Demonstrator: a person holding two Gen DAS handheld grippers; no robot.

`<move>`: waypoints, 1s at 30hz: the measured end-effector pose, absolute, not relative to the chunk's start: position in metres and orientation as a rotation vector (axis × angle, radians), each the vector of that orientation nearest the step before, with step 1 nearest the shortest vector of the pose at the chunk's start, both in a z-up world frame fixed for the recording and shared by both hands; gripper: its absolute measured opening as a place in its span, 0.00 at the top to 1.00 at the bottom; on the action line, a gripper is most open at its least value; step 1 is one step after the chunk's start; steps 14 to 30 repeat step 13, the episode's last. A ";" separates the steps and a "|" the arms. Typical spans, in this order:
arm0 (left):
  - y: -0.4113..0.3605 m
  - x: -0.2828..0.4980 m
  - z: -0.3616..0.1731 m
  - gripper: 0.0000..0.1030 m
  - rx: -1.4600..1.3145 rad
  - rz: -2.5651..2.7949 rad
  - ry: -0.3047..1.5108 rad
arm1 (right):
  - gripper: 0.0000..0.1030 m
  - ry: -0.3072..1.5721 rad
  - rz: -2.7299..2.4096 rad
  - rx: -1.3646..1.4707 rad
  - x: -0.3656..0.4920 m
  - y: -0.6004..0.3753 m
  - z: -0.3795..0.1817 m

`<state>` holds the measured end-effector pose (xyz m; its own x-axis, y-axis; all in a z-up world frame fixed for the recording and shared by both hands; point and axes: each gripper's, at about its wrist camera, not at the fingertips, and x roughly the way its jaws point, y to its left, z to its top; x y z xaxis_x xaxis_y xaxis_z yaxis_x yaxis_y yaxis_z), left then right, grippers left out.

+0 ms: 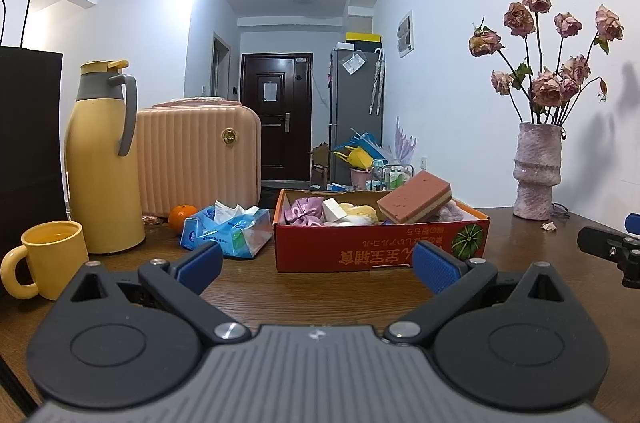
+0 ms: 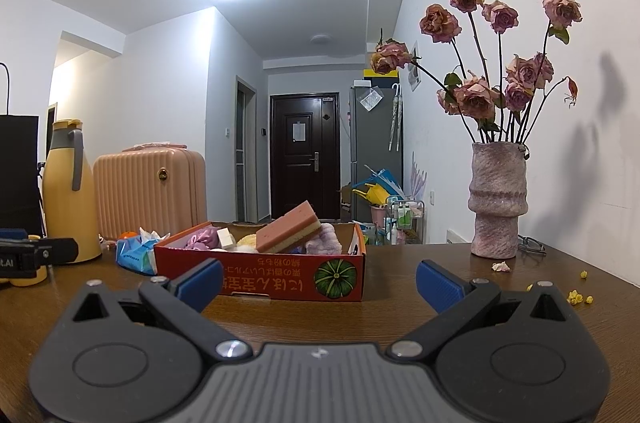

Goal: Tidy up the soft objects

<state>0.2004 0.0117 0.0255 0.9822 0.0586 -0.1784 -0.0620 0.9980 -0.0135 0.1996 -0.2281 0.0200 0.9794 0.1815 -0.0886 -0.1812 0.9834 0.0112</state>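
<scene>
The pink-topped rectangular sponge with a cream middle layer [image 1: 416,202] looks light and springy, likely to give under pressure, so a gentle pinch across its two long side faces, where it juts above the rim, seems the safest hold. It lies tilted on top of the other soft things inside the shallow red cardboard box printed with a green pumpkin [image 1: 380,247], which sits on the brown wooden bench [image 1: 320,297].

Beside it in the box are a shiny lilac satin scrunchie [image 1: 305,211], limp and probably slippery, best gathered at a fold; a small white foam block [image 1: 333,210]; a pale yellow fluffy puff [image 1: 362,212]; and a lavender plush cloth [image 2: 325,238] at the right end, all apparently near weightless.

The left tongs [image 1: 318,267] stand wide apart and hold nothing, low over the bench just short of the box. The right tongs [image 2: 319,281] are likewise spread wide and empty, aimed at the box's pumpkin corner. A blue plastic tissue pack [image 1: 228,233] lies left of the box, outside it.
</scene>
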 end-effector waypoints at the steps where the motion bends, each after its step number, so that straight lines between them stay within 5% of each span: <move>1: 0.012 0.200 0.025 0.00 -0.019 0.062 0.180 | 0.00 0.089 0.183 0.003 0.200 -0.228 0.020; 30: 0.014 0.203 0.025 0.00 -0.030 0.044 0.179 | 0.00 0.100 0.183 -0.004 0.200 -0.226 0.017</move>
